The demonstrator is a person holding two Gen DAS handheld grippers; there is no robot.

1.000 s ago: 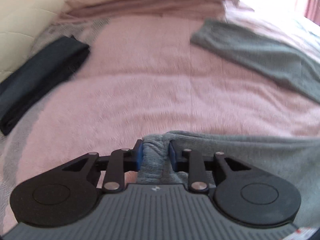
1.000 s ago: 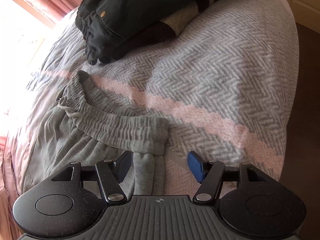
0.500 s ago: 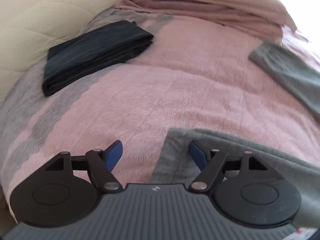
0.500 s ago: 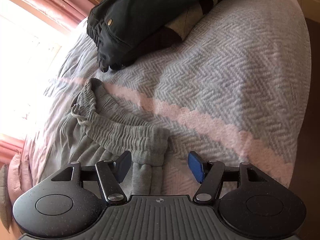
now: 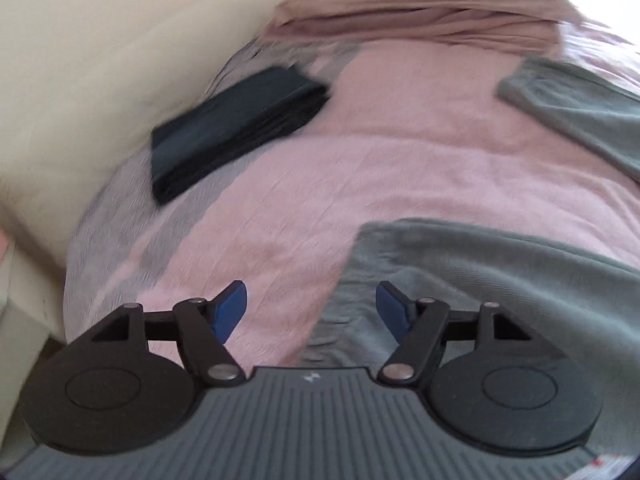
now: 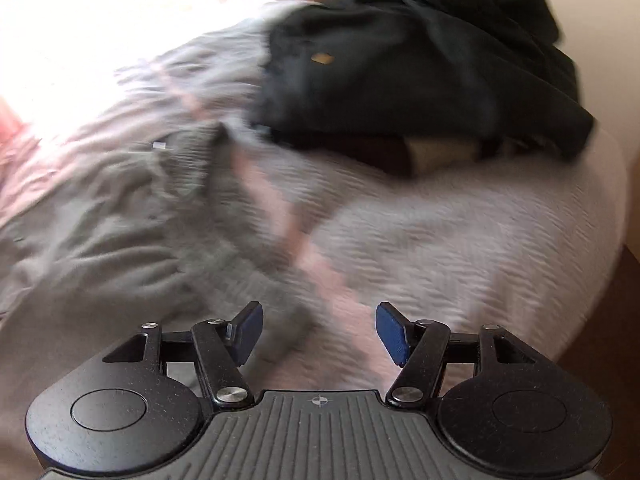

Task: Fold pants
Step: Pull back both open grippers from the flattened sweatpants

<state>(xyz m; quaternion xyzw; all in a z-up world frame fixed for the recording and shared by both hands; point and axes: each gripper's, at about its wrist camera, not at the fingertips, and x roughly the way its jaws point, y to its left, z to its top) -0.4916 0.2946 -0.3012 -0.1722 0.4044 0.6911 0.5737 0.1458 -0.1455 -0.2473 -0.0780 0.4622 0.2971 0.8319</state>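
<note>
Grey sweatpants lie on the bed. In the left wrist view one leg's cuff end (image 5: 460, 280) lies flat on the pink cover, and the other leg (image 5: 572, 108) stretches away at the upper right. My left gripper (image 5: 312, 306) hovers over the cuff's left edge with its jaws opening; the blue pads do not touch the cloth. In the blurred right wrist view the pants' waist part (image 6: 120, 240) spreads over the left half. My right gripper (image 6: 318, 330) stands open above the waist's right edge, with nothing gripped.
A folded dark garment (image 5: 236, 132) lies at the far left beside the cream headboard (image 5: 100, 60). Folded pink bedding (image 5: 420, 12) is at the head of the bed. A pile of dark clothes (image 6: 420, 72) sits beyond the waistband. The bed's edge and floor (image 6: 624, 300) are at the right.
My left gripper let go of the grey cuff, opened wide and drew back a little upward. The right gripper stayed open while its view rolled, bringing the dark pile to the top.
</note>
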